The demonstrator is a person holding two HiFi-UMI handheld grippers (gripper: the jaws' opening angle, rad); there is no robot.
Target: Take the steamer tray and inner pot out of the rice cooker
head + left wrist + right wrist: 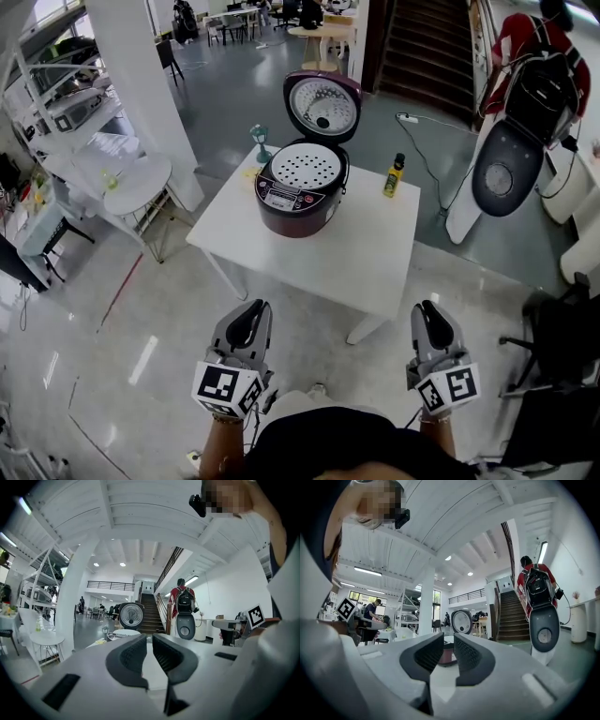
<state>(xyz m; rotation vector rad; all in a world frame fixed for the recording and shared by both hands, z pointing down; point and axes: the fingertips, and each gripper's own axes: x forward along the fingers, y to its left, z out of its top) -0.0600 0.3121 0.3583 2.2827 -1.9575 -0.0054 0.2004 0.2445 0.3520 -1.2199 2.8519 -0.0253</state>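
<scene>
The dark red rice cooker (pixel 298 202) stands on the white table (pixel 375 253) with its lid (pixel 322 106) raised. The white perforated steamer tray (pixel 306 166) sits in its mouth and hides the inner pot. Both grippers are held level near my body, well short of the table. In the head view the left gripper (pixel 249 319) is at lower left and the right gripper (pixel 431 321) at lower right. The left gripper (pixel 149 643) is shut and empty. The right gripper (pixel 449 649) is open by a narrow gap with nothing in it; the cooker (pixel 448 657) shows through that gap.
A yellow bottle (pixel 394 176) stands on the table to the right of the cooker, a small green object (pixel 260 141) at the far left corner. A round white side table (pixel 136 183) is to the left. A person with a backpack (pixel 539 66) stands at the far right by a white machine (pixel 502 178).
</scene>
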